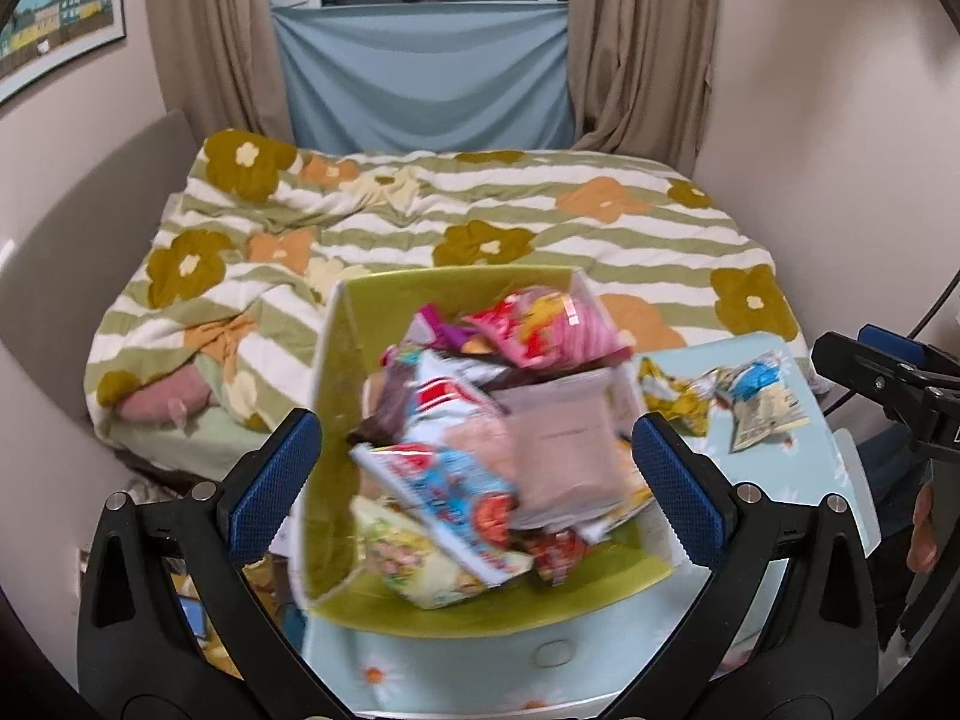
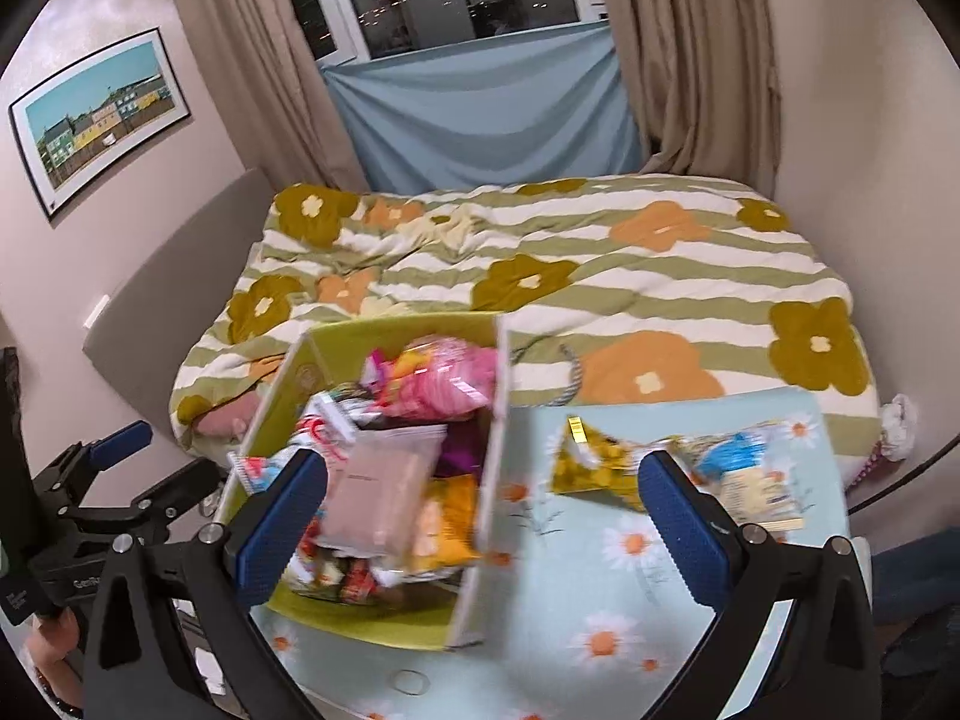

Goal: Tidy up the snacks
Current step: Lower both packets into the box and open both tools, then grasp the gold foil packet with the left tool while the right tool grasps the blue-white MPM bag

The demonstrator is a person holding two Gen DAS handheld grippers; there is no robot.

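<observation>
A green box [image 1: 336, 420] [image 2: 384, 630] full of snack packets stands on the light blue daisy tablecloth [image 1: 540, 672] [image 2: 606, 588]. A pale pink packet [image 1: 564, 450] [image 2: 378, 486] lies on top, blurred. A pink packet [image 1: 552, 330] [image 2: 444, 378] sits at the box's far end. A yellow packet [image 1: 666, 396] [image 2: 594, 462] and a blue-and-yellow packet [image 1: 762, 396] [image 2: 744, 468] lie on the cloth right of the box. My left gripper [image 1: 477, 462] is open above the box. My right gripper [image 2: 483, 498] is open over the box's right wall and the cloth.
A bed with a green striped flower quilt [image 1: 480, 228] [image 2: 600, 276] lies behind the table. A window with beige curtains [image 1: 642, 42] and a blue cloth [image 1: 426, 72] is at the back. The right gripper shows at the left view's right edge [image 1: 888, 378].
</observation>
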